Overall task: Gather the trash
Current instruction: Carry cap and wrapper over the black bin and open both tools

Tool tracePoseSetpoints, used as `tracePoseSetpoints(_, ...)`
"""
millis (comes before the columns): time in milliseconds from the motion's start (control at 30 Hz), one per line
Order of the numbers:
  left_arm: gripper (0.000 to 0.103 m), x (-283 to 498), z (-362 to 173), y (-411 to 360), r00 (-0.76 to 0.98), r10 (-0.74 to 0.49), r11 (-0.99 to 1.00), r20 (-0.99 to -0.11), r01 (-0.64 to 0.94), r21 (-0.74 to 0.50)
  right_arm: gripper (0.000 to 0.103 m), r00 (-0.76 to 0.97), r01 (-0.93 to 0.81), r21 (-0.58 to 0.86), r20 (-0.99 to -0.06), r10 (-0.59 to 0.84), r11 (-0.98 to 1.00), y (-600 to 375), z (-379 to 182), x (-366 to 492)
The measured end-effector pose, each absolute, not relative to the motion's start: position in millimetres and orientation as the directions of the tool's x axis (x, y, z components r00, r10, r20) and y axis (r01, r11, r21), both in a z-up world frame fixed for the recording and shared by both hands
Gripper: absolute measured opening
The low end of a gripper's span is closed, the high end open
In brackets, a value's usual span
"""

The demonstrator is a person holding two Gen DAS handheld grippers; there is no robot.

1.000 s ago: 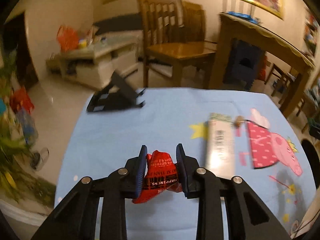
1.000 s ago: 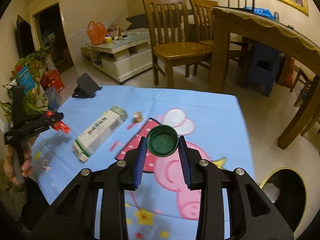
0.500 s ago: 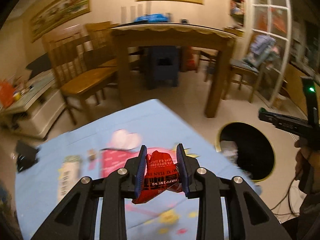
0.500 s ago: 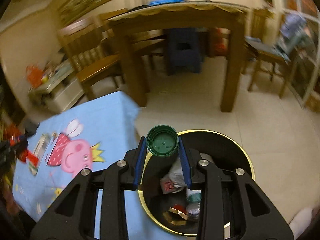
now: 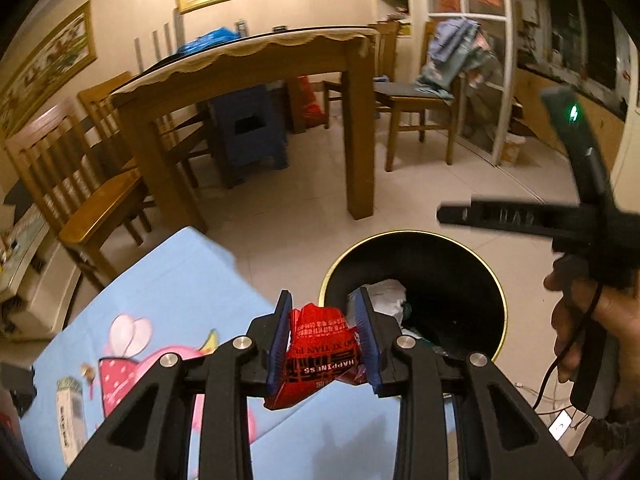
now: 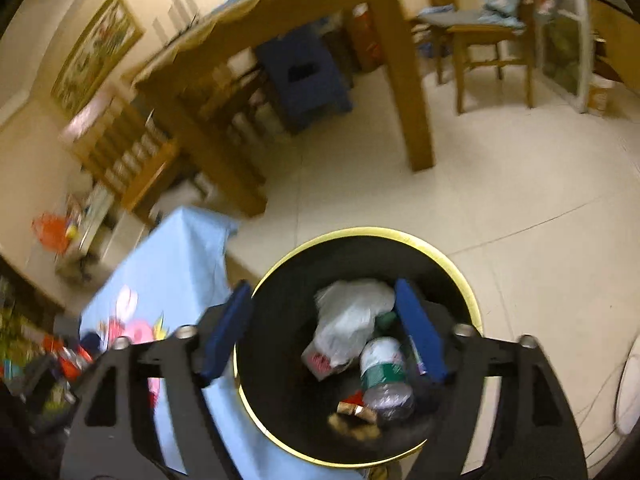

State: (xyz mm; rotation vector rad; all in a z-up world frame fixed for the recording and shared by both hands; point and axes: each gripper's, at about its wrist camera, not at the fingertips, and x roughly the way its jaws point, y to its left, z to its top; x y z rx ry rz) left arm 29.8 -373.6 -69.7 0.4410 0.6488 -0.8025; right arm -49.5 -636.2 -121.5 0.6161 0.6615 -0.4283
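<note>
a blue cartoon-print tablecloth (image 5: 176, 280) is seen beside a black bin with a gold rim (image 6: 362, 234), standing on the tiled floor. inside the bin lie a white plastic bag (image 6: 352, 316), a crushed bottle (image 6: 384, 376) and smaller scraps. the right gripper (image 6: 324, 330) is held spread wide above the bin. a red wrapper (image 5: 322, 348) is pinched by the left gripper (image 5: 324, 340) near the bin's edge.

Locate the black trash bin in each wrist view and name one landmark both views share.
Left wrist view: the black trash bin sits lower right of centre, just beyond the left gripper that is shut on the red wrapper.
Right wrist view: the bin fills the bottom centre, directly under the open right gripper.
Shared landmark: the wooden dining table.
</note>
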Motion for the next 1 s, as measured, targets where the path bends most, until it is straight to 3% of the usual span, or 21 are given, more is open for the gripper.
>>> tracePoseSetpoints(400,0.045,18.8,-80.3,-424.3,0.491,-0.546,0.557,-0.679,0.818,0.144,0.086,0.747,0.629,0.467,-0.584,-0.317,0.621,-667.4,-103.1,-93.0)
tracePoseSetpoints(600,0.066,27.5,-84.6,-420.4,0.456,-0.567,0.554,-0.686,0.828,0.092,0.088,0.746,0.631,0.457,-0.578,-0.33,0.626,-661.4,-97.1,-91.5)
tracePoseSetpoints(767,0.067,30.5,-83.4,-407.5,0.464,-0.56,0.575,-0.687,0.814,0.081,0.088,0.739,0.625,0.417,-0.587,-0.33,0.659,-650.4,-95.7,-79.8)
tracePoseSetpoints(867,0.08,32.7,-80.4,-386.2,0.482,-0.555,0.602,-0.678,0.795,0.073,0.088,0.742,0.602,0.388,-0.594,-0.31,0.698,-637.3,-94.4,-66.2)
tracePoseSetpoints(1000,0.085,36.3,-79.9,-347.2,0.521,-0.527,0.647,-0.672,0.758,0.08,0.088,0.747,0.536,0.302,-0.605,-0.276,0.789,-599.8,-92.8,-33.8)
